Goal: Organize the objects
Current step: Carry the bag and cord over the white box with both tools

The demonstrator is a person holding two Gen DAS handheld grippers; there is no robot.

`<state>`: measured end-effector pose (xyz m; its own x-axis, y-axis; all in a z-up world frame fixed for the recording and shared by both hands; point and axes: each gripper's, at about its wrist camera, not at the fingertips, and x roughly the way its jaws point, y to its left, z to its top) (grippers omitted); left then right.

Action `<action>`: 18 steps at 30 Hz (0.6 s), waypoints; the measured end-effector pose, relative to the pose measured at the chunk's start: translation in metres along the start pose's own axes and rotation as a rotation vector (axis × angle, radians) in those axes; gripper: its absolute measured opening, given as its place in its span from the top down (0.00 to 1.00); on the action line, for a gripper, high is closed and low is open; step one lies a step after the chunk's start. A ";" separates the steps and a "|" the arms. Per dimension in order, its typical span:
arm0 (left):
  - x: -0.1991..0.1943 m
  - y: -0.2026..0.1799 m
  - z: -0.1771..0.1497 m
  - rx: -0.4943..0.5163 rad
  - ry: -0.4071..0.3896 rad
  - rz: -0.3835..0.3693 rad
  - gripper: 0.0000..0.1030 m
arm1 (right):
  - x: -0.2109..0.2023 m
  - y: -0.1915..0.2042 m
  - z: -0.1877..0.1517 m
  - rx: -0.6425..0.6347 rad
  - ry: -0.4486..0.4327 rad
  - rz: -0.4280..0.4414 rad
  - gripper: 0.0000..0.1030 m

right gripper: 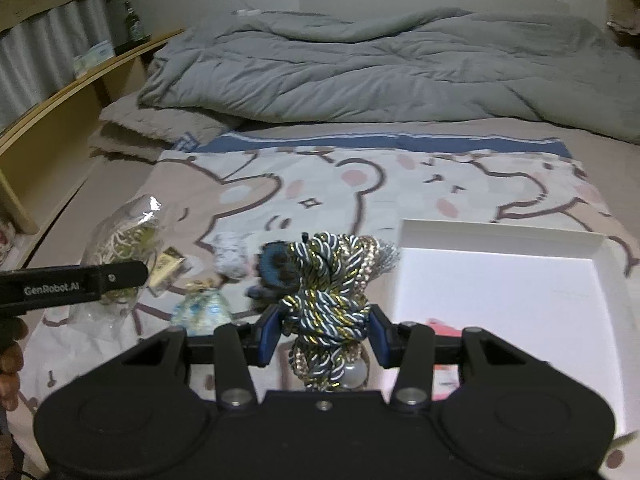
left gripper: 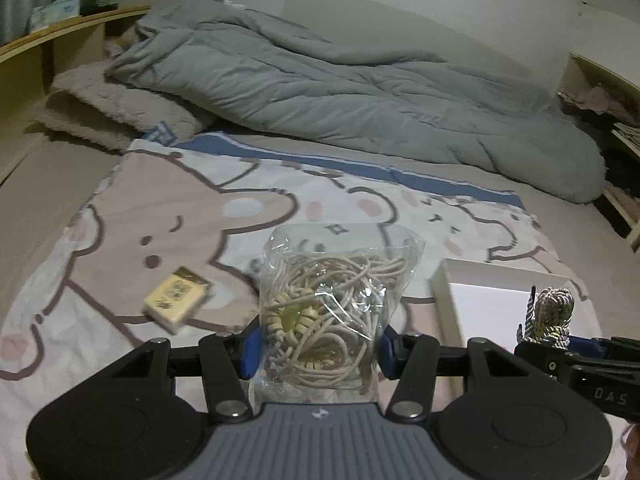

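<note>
My left gripper (left gripper: 318,350) is shut on a clear plastic bag of beige cord (left gripper: 332,312) and holds it above the cartoon bear blanket (left gripper: 160,208). The bag also shows at the left of the right wrist view (right gripper: 120,248). My right gripper (right gripper: 322,334) is shut on a bundle of twisted blue, gold and white rope (right gripper: 328,296), left of a white tray (right gripper: 520,304). The rope also shows in the left wrist view (left gripper: 550,312), beside the tray (left gripper: 480,300). A small yellow box (left gripper: 176,298) lies on the blanket.
A grey duvet (left gripper: 340,88) is bunched at the far end of the bed. Small items lie on the blanket in the right wrist view: a pale blue pouch (right gripper: 202,308), a white speckled lump (right gripper: 230,256), a dark blue piece (right gripper: 276,266). A wooden shelf (left gripper: 48,40) runs along the left.
</note>
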<state>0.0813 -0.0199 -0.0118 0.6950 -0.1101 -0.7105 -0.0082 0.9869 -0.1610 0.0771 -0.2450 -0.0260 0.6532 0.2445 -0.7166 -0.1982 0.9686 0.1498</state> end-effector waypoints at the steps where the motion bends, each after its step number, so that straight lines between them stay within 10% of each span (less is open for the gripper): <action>1: 0.001 -0.006 0.000 0.004 0.000 -0.008 0.47 | -0.003 -0.007 -0.001 0.006 -0.003 -0.010 0.55; 18: 0.021 -0.109 -0.006 0.053 0.018 -0.176 0.47 | -0.038 -0.106 -0.019 0.127 -0.037 -0.151 0.54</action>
<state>0.0925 -0.1303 -0.0138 0.6696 -0.2833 -0.6866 0.1509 0.9570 -0.2477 0.0594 -0.3582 -0.0282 0.6957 0.0956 -0.7119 -0.0043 0.9916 0.1289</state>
